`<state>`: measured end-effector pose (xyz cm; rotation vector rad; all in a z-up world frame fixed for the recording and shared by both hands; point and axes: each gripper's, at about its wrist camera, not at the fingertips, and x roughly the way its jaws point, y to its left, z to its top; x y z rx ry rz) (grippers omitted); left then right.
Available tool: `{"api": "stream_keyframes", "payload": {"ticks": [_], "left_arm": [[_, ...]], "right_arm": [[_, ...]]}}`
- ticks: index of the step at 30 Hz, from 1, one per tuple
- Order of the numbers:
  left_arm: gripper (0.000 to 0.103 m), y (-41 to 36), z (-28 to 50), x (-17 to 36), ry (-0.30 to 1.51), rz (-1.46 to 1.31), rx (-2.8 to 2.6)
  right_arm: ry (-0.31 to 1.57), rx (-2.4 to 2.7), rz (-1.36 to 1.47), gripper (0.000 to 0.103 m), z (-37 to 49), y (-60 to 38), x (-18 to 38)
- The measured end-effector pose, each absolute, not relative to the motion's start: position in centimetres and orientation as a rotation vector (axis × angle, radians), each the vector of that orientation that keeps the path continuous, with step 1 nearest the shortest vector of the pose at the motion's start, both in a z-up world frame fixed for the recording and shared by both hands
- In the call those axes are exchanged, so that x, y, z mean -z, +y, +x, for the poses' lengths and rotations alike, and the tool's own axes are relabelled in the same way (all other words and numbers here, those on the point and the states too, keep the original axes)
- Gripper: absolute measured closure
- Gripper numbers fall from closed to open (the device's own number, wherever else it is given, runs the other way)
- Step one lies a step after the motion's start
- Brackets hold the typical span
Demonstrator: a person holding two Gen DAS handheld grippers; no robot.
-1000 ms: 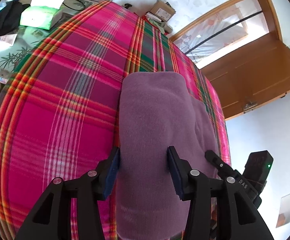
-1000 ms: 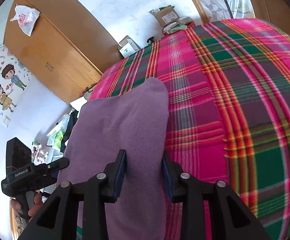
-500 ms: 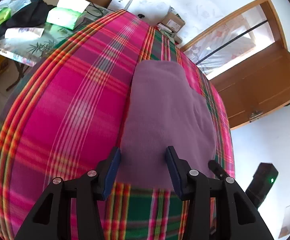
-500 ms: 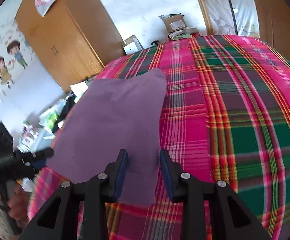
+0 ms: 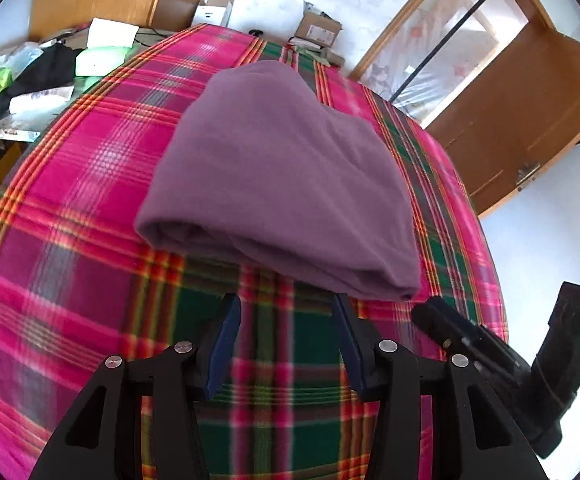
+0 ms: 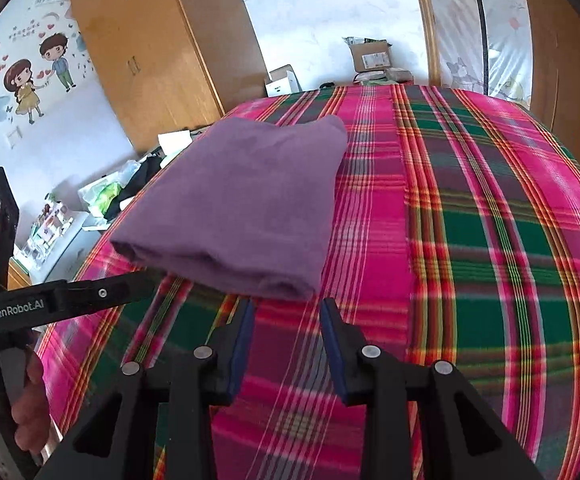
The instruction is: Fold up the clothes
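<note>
L wrist view: purple garment [image 5: 278, 176] lies mid-frame on the plaid bed [image 5: 70, 208], folded into a compact stack, layered edges facing cam. Left gripper [image 5: 286, 336] at bottom of frame, fingers apart, nothing between them, just short of the cloth.

R wrist view: garment [image 6: 242, 204] center-left, flat and squared. Right gripper [image 6: 288, 332] fingers apart, empty. Fold looks done; whether more folds are due, can't tell.
</note>
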<state>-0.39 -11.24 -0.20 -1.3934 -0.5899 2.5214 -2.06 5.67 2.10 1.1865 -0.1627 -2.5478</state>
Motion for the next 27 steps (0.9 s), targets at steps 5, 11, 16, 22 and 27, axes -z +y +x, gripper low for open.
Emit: {"api": "stream_keyframes", "payload": {"ticks": [5,11,16,22,27], "left_arm": [[0.054,-9.8,1.0,0.4,-0.568,-1.391,-2.557],[0.054,-8.1,2.3,0.6,-0.523,-1.391,-2.597],[0.054,-7.1,2.2,1.3,-0.486,-1.426,-2.593],[0.051,-6.0,2.3,1.4,-0.431,-1.409,-2.625],[0.05,-5.7,2.2,1.7,-0.446,-1.384,-2.642]], "right_arm": [[-0.157,2.554,1.206,0.064,-1.5,5.5,-1.6],[-0.147,2.564,1.242,0.064,-1.4,5.6,-1.0],[-0.138,2.572,1.273,0.063,-1.4,5.7,-0.5],[-0.102,2.585,1.277,0.061,-1.2,5.2,-0.3],[-0.057,2.607,1.272,0.06,-1.1,4.6,-0.1]]}}
